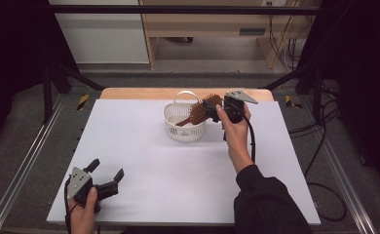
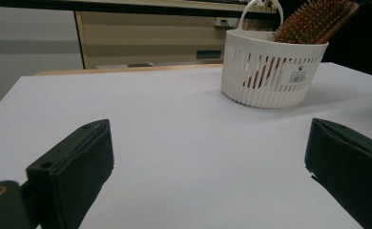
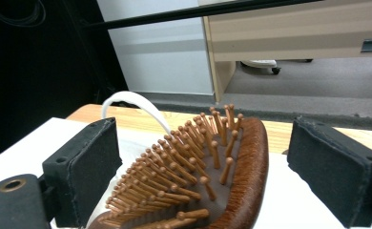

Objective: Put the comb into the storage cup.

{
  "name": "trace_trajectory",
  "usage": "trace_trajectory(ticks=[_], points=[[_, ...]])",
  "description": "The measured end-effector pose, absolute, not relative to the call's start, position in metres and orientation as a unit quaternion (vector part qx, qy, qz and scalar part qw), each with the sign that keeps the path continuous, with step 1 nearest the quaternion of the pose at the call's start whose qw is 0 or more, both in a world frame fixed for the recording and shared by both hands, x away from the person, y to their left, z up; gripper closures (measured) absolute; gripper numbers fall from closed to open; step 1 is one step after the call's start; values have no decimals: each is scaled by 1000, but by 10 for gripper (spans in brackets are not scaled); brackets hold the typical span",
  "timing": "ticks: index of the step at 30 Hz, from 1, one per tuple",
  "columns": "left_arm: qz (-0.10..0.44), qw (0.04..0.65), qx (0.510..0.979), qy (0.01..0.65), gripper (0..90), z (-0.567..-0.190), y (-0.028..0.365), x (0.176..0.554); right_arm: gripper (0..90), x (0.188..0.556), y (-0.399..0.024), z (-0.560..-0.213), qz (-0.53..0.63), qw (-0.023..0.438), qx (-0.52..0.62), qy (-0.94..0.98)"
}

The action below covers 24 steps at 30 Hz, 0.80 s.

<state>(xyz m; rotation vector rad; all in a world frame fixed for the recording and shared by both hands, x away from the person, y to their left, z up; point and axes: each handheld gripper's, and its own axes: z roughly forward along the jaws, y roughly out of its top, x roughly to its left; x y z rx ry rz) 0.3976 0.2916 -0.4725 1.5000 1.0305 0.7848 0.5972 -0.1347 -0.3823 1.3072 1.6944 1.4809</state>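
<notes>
Now my right gripper (image 1: 212, 111), jaws wide and apart from the brush (image 3: 198, 176) between them, sits mid-frame by the basket (image 1: 184, 129); my left gripper (image 1: 106, 171) gapes empty, lower left.

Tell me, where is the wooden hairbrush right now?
The hairbrush leans in the white basket at the table's far middle, handle down, its bristled head between the right gripper's open jaws.

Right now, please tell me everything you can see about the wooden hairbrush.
The hairbrush is brown wood with an oval head carrying many round-tipped wooden pins on a grey pad. It leans tilted, handle down inside the white slotted basket, its head rising over the rim toward the right tool. That tool's jaws stand on both sides of the head with gaps visible; no pad presses on it.
</notes>
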Motion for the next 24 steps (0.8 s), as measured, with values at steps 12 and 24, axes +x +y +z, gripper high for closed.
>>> trace_trajectory(ticks=[12,24], points=[[330,548,633,436,25,-473,292,398,109,591,-139,-370,553,269,473,631],[337,544,635,433,25,-473,290,399,93,583,-147,-357,560,282,458,630]])
